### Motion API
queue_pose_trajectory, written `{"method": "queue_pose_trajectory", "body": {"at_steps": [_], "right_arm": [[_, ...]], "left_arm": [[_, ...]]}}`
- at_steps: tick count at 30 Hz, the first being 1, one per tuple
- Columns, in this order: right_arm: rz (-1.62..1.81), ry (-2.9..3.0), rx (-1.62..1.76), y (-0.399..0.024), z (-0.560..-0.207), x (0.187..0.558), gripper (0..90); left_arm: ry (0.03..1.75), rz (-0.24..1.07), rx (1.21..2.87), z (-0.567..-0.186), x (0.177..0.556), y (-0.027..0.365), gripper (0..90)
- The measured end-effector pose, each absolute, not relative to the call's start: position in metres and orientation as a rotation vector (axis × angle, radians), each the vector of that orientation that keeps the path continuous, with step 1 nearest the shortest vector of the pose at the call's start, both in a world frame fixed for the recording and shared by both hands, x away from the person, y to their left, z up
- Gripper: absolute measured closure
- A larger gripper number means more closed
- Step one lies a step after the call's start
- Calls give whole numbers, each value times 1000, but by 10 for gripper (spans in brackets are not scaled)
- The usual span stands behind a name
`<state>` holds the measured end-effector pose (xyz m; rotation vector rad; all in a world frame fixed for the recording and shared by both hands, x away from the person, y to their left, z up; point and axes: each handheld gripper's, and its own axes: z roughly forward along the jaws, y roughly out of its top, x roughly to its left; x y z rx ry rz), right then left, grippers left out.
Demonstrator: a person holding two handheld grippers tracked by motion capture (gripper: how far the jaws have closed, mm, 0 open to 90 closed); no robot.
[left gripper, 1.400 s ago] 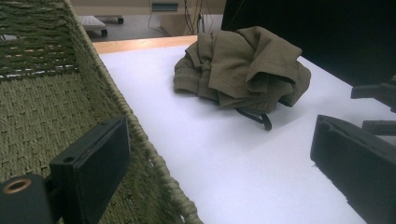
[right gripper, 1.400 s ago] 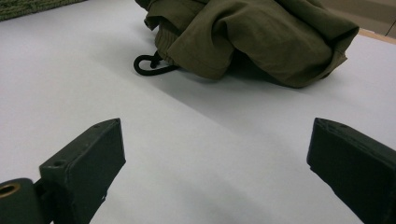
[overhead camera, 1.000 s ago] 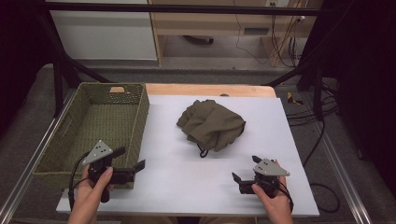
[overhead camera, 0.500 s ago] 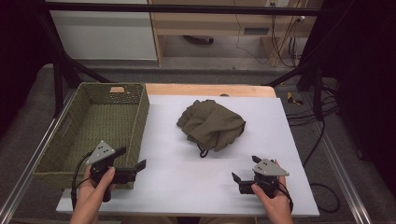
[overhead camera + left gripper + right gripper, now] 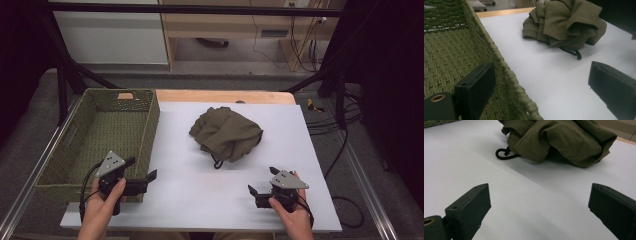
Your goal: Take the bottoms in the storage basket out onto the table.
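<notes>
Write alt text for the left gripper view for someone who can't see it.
A crumpled olive-green garment with a black drawstring loop lies on a white table. In front, the left gripper has its two black jaws wide apart, straddling the rim of a woven green basket.

Dim room: grey floor [image 5: 240, 75], white cabinet [image 5: 112, 35], wooden shelving [image 5: 235, 22], trailing cables [image 5: 345, 125].

An olive-green garment [image 5: 226, 133] lies crumpled in a loose heap on the white tabletop [image 5: 200, 195], nearer the far edge than the near one and roughly midway between the left and right edges. Its folds overlap unevenly, with a ribbed hem showing on the near side. A black cord loop [image 5: 217, 163] trails from its near edge onto the tabletop.
</notes>
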<state>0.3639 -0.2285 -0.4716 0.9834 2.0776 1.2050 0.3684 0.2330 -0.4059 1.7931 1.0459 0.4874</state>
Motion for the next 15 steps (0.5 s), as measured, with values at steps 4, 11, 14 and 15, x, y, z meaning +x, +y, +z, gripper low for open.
{"method": "queue_pose_trajectory", "body": {"at_steps": [4,11,14,15], "right_arm": [[1202,2076,984,-228,-472,364,45],[1174,2068,1018,-228,-474,366,45],[1165,2067,1030,-229,-475,367,45],[1165,2066,1032,-229,-475,367,45]], "left_arm": [[1034,479,1815,-410,370,232,72],[1026,508,1848,-410,370,229,72],[1027,525,1859,-410,371,228,72],[1024,530,1864,-410,371,228,72]]}}
